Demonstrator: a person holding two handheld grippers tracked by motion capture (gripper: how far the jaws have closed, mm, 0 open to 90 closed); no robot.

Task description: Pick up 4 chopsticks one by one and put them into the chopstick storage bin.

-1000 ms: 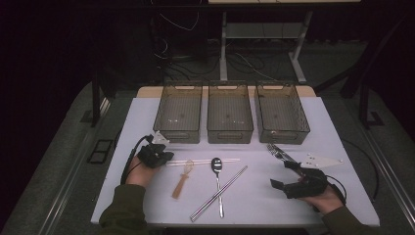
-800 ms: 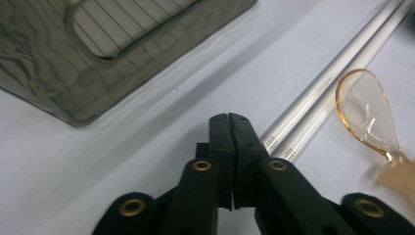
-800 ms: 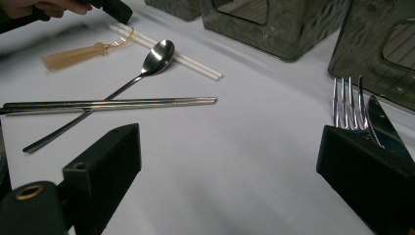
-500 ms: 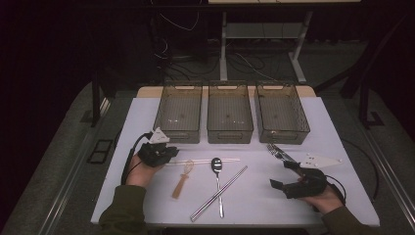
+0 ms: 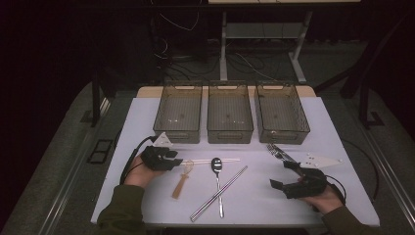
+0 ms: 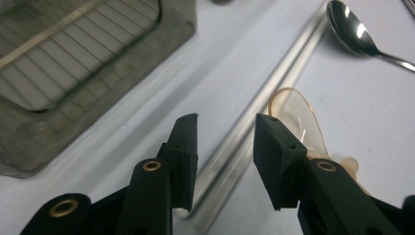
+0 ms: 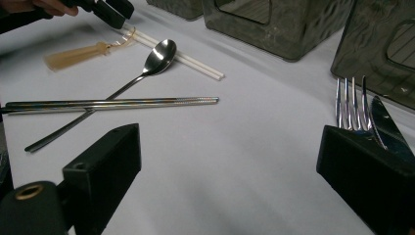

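Presently catalogued, near to far across the white tabletop (image 5: 342,196):

- Left claw (image 6: 225,147): jaws just been opening, now parted partway; astride the near end of the white chopsticks (image 6: 274,93), pads clear of them, nothing gripped. Seen from above at the left (image 5: 172,160), chopsticks (image 5: 215,160) running rightward from it.
- Clear plastic spoon (image 6: 298,120): bowl lying against the chopsticks, just beside the right jaw; amber handle (image 5: 180,185) trailing toward the near edge.
- Metal spoon (image 5: 217,178): centre, bowl touching the far chopstick tips.
- Steel chopsticks (image 5: 220,192): centre, laid diagonally across the metal spoon's handle.
- Fork and knife (image 7: 364,112): right, side by side, near the right-hand bin.
- Three smoked bins (image 5: 230,113): far row, all empty.
- Right claw (image 5: 286,177): wide open, empty, resting near the right edge, fork and knife just ahead.

Step judged in hand: lining up a pinch on the white chopsticks, likely first item of a sort into bins.

Next move, as judged: lower and centre over both sticks, close on the pair together, avoid snagging the plastic spoon.
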